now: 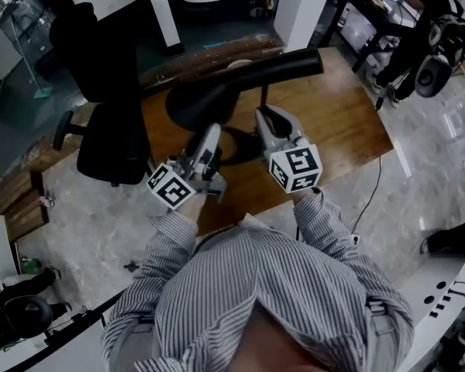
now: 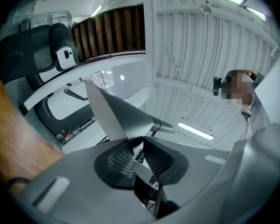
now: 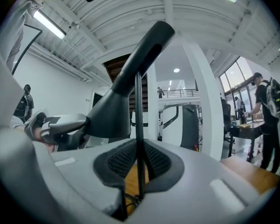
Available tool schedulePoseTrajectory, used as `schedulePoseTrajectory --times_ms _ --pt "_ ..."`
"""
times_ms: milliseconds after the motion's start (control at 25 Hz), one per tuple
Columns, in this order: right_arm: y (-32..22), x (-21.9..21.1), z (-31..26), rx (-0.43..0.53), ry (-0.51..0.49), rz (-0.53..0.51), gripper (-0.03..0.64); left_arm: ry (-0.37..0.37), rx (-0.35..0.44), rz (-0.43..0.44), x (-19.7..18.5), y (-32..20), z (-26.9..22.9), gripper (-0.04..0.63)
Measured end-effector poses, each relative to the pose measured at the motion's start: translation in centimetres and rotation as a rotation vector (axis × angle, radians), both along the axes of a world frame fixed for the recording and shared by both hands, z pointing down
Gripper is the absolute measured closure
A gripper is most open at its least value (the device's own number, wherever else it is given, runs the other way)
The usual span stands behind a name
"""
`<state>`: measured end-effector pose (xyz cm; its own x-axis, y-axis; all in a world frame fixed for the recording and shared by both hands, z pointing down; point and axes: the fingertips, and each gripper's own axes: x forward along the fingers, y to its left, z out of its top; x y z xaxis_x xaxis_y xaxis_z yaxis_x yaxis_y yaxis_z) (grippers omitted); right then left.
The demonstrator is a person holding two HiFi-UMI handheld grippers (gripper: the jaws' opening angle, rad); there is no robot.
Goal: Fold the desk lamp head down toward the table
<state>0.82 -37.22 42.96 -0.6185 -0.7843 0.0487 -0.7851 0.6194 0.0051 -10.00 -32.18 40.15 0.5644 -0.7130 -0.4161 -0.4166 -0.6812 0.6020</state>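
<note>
The black desk lamp stands on the wooden table [image 1: 337, 122]. In the head view its cone-shaped lamp head [image 1: 205, 99] hangs at the left end of a long slanted arm [image 1: 294, 62]. My left gripper [image 1: 209, 134] is shut on the rim of the lamp head [image 2: 114, 118], whose thin edge runs between the pads. My right gripper [image 1: 265, 116] is shut on the thin upright stem [image 3: 139, 139], just above the table. From the right gripper view the lamp head [image 3: 109, 118] is at the left, with the left gripper [image 3: 60, 127] beside it and the arm [image 3: 147, 45] rising above.
A black office chair [image 1: 112, 130] stands left of the table. A white pillar [image 1: 302, 6] rises behind it. Another person [image 1: 430, 29] works at a desk at the far right. A cable [image 1: 372, 196] trails over the marble floor off the table's right edge.
</note>
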Motion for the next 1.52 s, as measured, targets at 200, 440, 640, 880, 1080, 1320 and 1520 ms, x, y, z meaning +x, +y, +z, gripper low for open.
schedulePoseTrajectory --times_ms 200,440,640,880,1080,1320,1520 --pt "0.1 -0.3 -0.1 0.000 -0.003 0.003 0.574 0.015 -0.044 0.070 2.4 0.0 1.3 0.552" --pt "0.3 0.0 0.3 0.004 -0.005 0.005 0.574 0.056 -0.069 0.112 4.0 0.2 2.1 0.554" --pt "0.3 -0.2 0.2 -0.007 0.017 -0.012 0.572 0.007 -0.089 0.080 3.9 0.1 2.2 0.541" --pt "2.1 0.9 -0.3 -0.008 0.022 0.012 0.572 -0.238 -0.121 0.016 5.1 0.8 3.0 0.518" --pt "4.3 1.5 -0.1 -0.032 -0.022 0.008 0.572 -0.310 -0.138 -0.013 5.0 0.7 3.5 0.520" --pt "7.0 0.8 1.6 -0.088 0.000 0.002 0.574 -0.334 -0.155 -0.026 4.8 0.9 4.1 0.555" --pt "8.5 0.1 2.7 -0.154 0.029 -0.011 0.615 -0.493 -0.131 -0.042 6.6 2.9 4.7 0.565"
